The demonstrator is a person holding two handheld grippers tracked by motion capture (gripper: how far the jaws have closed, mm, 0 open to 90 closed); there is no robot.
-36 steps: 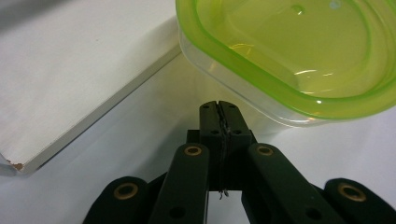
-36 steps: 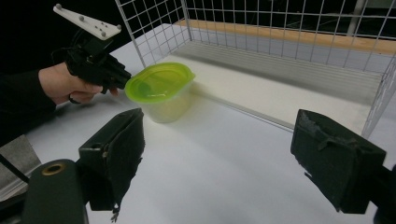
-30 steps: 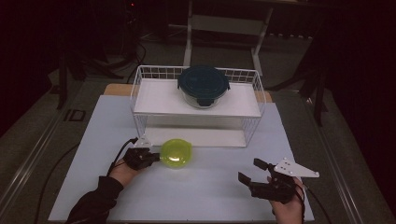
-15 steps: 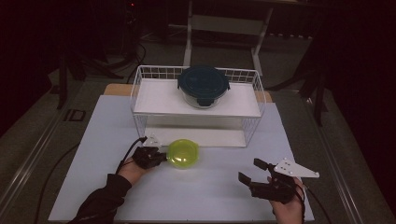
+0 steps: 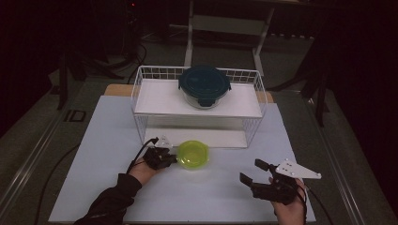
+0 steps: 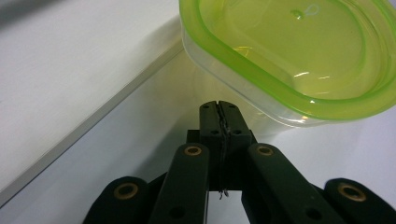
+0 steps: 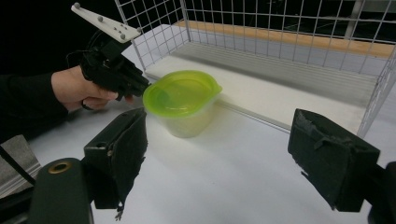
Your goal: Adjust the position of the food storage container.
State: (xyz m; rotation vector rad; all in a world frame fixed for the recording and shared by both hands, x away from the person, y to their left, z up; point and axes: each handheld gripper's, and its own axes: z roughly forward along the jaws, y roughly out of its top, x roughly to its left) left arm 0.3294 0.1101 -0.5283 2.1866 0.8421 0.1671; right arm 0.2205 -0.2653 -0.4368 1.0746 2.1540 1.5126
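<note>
On the white surface (image 5: 108, 178), the green tub (image 5: 193, 153) sits near the wire rack (image 5: 141, 101). The left tongs (image 5: 170, 159) are shut, maybe touching its side. The right tongs (image 5: 251, 172) gape open, well apart.

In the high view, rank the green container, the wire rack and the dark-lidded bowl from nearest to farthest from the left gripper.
From the left gripper:
1. Green container, right at the shut jaws, on the mat.
2. Wire rack, just behind, its front edge beyond the container.
3. Dark-lidded bowl, farthest, up on the rack's top shelf at the back.
</note>
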